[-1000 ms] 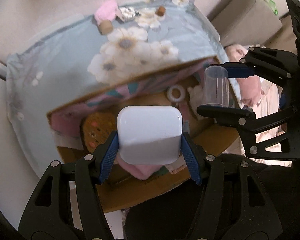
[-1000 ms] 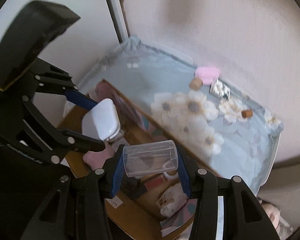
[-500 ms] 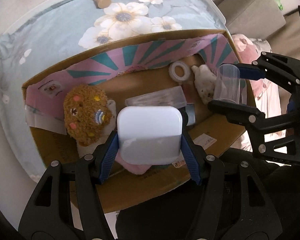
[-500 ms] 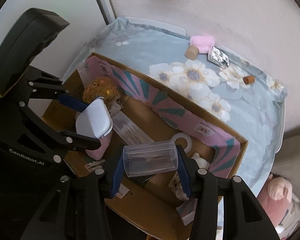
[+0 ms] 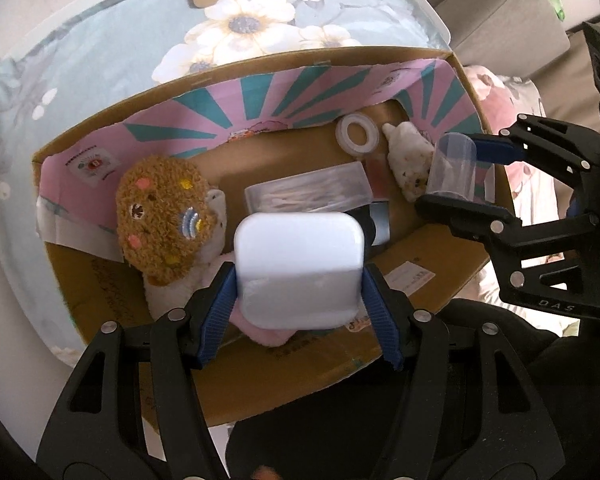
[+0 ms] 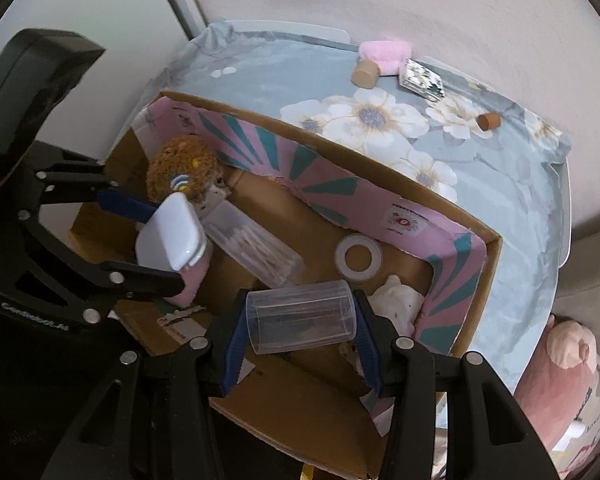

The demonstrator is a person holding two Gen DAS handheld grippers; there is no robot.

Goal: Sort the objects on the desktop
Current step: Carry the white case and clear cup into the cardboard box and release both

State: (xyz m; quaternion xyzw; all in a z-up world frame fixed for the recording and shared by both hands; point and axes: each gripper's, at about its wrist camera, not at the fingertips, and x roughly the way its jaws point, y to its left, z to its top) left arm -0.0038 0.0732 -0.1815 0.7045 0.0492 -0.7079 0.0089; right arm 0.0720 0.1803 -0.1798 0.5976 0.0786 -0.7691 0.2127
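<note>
White case (image 5: 300, 264) between left gripper (image 5: 300, 308) pads (opening), over box (image 5: 260, 64)

A pale blue cloth with white flowers (image 6: 500, 216) covers the surface, which stands against a plain pinkish-beige wall (image 6: 460, 12), with a beige upholstered seat (image 5: 496, 16) beside it and soft, even daylight throughout.

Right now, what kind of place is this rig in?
Probably a home room, not a lab: a small table under a floral tablecloth against a plain wall, a cardboard box of plush toys and odds and ends, and a pink stuffed toy lying beside the table.
</note>
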